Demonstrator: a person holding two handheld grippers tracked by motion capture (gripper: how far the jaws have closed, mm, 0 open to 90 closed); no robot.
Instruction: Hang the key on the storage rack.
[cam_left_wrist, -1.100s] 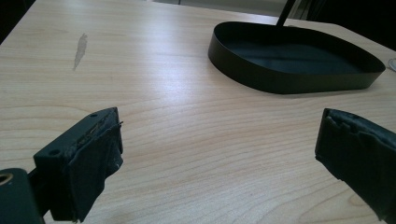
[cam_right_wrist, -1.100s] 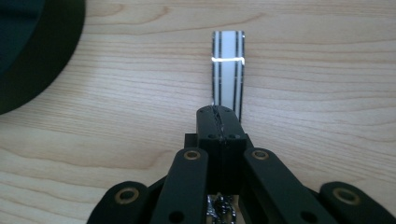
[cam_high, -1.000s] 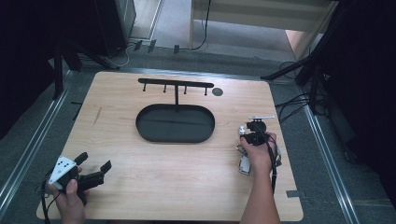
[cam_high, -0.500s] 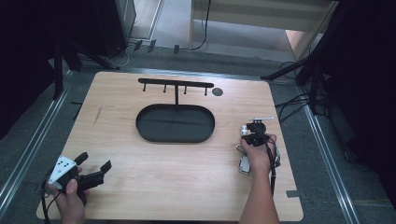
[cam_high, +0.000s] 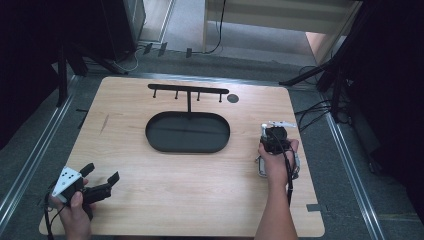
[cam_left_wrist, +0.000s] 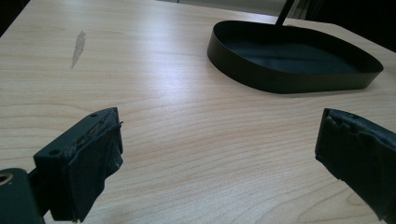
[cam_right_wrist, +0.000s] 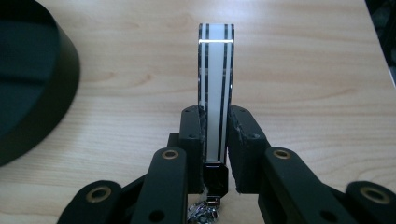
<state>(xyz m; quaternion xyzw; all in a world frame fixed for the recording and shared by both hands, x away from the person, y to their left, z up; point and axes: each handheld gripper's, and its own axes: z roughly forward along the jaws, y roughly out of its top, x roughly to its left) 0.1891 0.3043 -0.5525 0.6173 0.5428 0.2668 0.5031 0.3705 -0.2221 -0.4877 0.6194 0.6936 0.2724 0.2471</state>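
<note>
From the high view, we see a pale wooden table (cam_high: 200, 200) with a black oval tray (cam_high: 187, 131) near its middle. A thin post rises from the tray's far edge and carries a black crossbar with small pegs (cam_high: 188, 90). A small dark disc (cam_high: 232, 98) lies on the table just right of the bar. At the near left corner, a hand holds the left gripper (cam_high: 100, 182) low over the wood, its jaws spread apart and holding nothing. On the right side, beside the tray, the other hand holds the right gripper (cam_high: 274, 131) upright, with something pale and slim at its tip.

In the left gripper view, we look between two black padded jaws standing wide apart. Bare wood lies between them, and the tray (cam_left_wrist: 289, 60) sits farther off to the right. A grey scuff mark (cam_left_wrist: 78, 46) shows on the wood at upper left.

In the right gripper view, the right gripper (cam_right_wrist: 215, 135) is clamped on a flat strap (cam_right_wrist: 215, 88), white with black stripes, standing straight up from the jaws. A small dark clasp and some metal links hang below them. We judge it a watch band or similar: light, glossy and likely slippery, and flexible away from the grip. Pinching across its flat faces near the clasp seems the surest hold.
</note>
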